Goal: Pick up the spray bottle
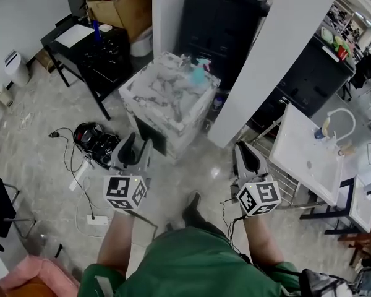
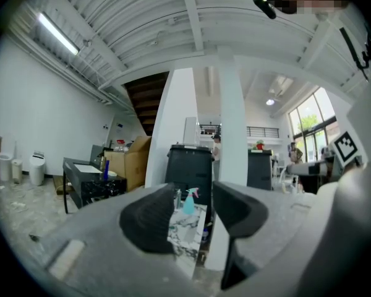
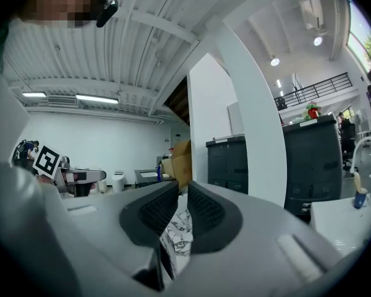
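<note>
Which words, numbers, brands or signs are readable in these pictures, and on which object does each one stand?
No text is readable in any view.
The marker cube on the left gripper: a black-and-white square pattern only, no letters.
The marker cube on the right gripper: the same, no letters.
The spray bottle: any label is too small to read.
The cardboard box: no legible print.

The teal plastic spray bottle has a pink trigger. The white cube-shaped marble table shows grey veining. The tall black cabinet is plain; the person's shirt is green.
</note>
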The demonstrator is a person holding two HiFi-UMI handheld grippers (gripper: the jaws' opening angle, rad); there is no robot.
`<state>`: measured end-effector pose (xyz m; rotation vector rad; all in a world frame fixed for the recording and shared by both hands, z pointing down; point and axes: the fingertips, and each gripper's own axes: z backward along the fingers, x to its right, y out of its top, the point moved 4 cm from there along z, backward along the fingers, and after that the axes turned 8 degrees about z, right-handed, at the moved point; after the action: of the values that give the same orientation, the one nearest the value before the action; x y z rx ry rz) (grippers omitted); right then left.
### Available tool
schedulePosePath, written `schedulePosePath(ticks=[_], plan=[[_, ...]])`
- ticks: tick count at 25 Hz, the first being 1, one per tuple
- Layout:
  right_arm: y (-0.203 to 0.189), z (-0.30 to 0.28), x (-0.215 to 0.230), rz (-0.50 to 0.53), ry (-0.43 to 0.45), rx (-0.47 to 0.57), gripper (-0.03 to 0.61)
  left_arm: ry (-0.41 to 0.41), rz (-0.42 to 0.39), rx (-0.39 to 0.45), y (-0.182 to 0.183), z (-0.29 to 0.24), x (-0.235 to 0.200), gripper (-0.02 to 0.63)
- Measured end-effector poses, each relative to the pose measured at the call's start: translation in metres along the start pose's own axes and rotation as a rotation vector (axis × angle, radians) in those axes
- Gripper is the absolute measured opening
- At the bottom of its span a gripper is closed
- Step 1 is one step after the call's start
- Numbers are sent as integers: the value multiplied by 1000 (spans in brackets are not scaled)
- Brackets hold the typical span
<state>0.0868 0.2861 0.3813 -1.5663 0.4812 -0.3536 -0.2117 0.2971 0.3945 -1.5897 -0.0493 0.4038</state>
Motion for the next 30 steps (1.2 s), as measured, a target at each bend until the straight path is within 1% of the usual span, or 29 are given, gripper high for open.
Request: schedulePosePath(ticks=[4,9,15,22,30], plan=[[-11,-38,29,-34,15,-3,44,19,-19,-13,-1,-37,-6,196],[-12,-96,63,-55,68,-11,44,56,-22,-26,2,-90,-15,195],[-19,-150,113,-79,113,-20,44,75,-38,-45,-1,-158,-7,195],[-24,-184,161,-109,142,-12,44,88,-68,-48,4,-212,8,195],[-26,-205,188,-131,153,-6,44,87,-88,-59,8,-250,15,195]])
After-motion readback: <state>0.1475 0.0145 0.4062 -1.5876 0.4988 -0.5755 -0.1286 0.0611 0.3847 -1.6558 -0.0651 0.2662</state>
